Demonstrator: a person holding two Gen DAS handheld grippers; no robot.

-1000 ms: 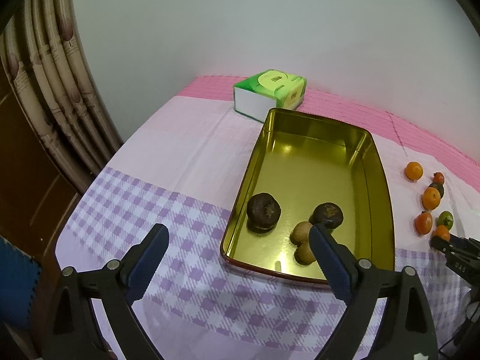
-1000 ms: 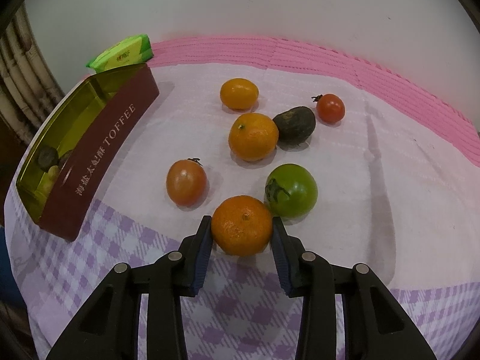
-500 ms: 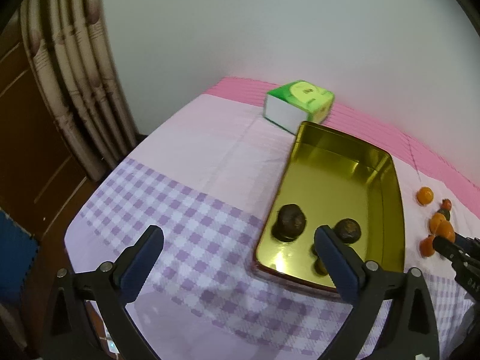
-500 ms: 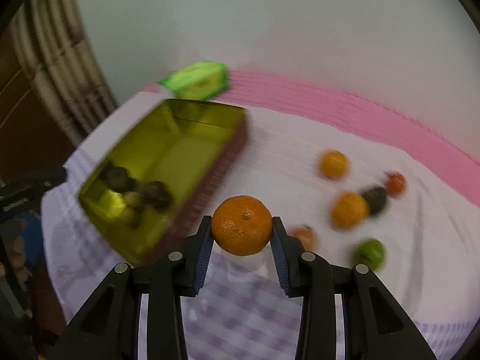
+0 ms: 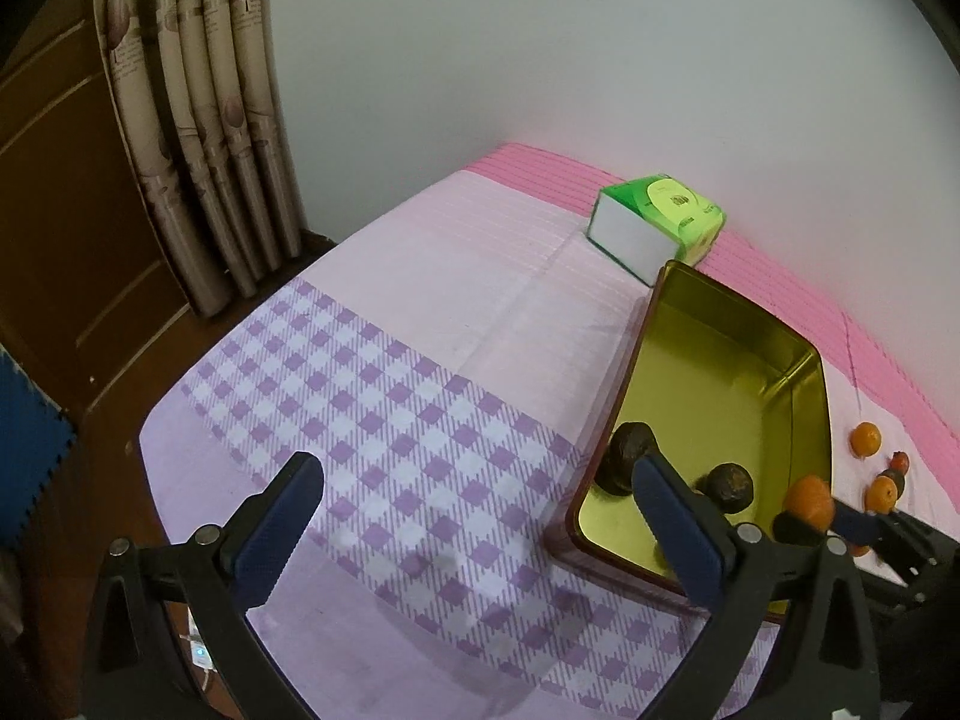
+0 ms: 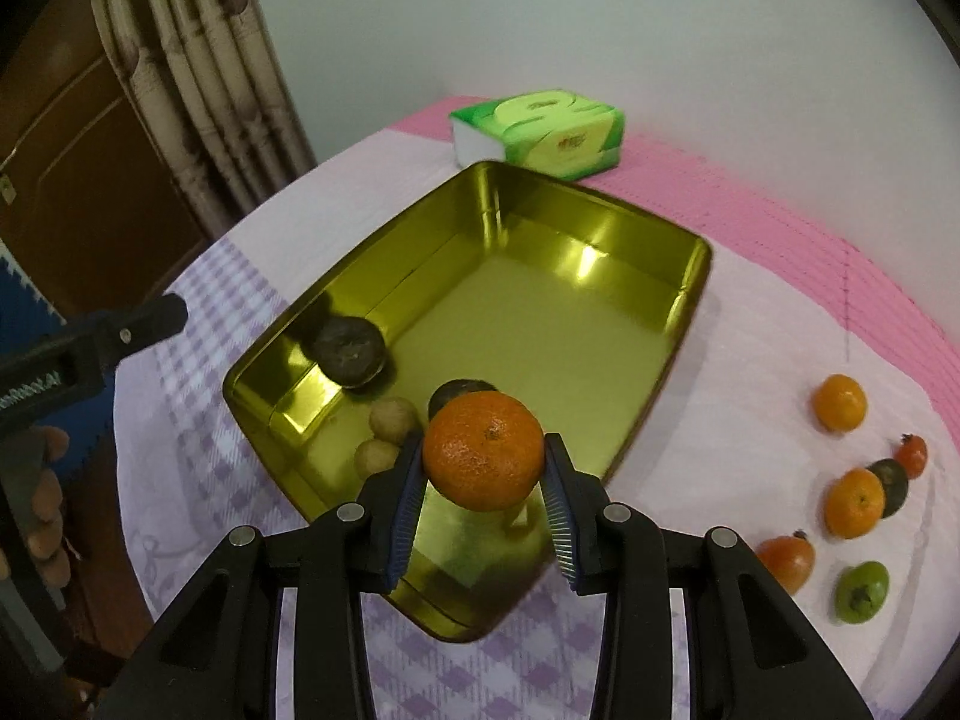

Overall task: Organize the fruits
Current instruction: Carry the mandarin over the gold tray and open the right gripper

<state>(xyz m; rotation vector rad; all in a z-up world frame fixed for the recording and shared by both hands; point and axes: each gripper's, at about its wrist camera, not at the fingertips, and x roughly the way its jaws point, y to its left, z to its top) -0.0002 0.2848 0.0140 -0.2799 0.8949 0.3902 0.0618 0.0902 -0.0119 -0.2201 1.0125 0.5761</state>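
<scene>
Gold tin (image 5: 804, 360) fills the right of the left wrist view, dark fruits (image 5: 630, 456) at its near end. Left gripper (image 5: 474, 516) hangs wide open and empty over checked cloth (image 5: 384, 420) at lower centre, likely parked clear of the drop. Tin sits further right than half a second ago, so this gripper has swung left.

Right wrist view now: right gripper (image 6: 483, 483) clamps the orange (image 6: 483, 450) at centre frame, directly above the tin's near end, poised to release, I'd say. Six loose fruits (image 6: 840, 403) wait at the right edge. Blur has gone; the orange has arrived over the tin.
</scene>
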